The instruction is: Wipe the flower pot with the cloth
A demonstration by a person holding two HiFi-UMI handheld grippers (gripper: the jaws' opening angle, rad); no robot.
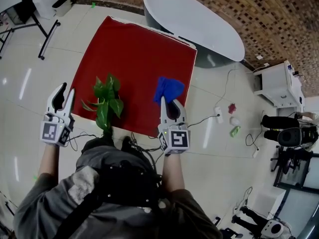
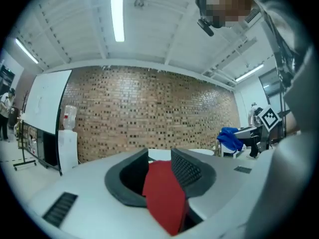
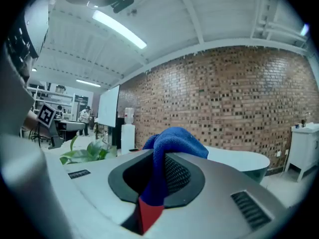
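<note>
A green leafy plant (image 1: 106, 101) stands at the near edge of the red table (image 1: 139, 54); its pot is hidden under the leaves and I cannot make it out. My right gripper (image 1: 171, 102) is raised to the right of the plant, shut on a blue cloth (image 1: 168, 88) that bunches above its fingertips. In the right gripper view the cloth (image 3: 174, 141) fills the jaws (image 3: 159, 158), with the leaves (image 3: 87, 153) off to the left. My left gripper (image 1: 66, 89) hangs left of the plant, its jaws narrowly apart with nothing between them (image 2: 159, 156).
A white bathtub (image 1: 194, 19) lies behind the table against a brick wall. A white cabinet (image 1: 279, 83) stands at the right. Cables, a power strip (image 1: 218, 114) and small red and green items (image 1: 235, 131) lie on the tiled floor. Stand legs (image 1: 45, 34) show at top left.
</note>
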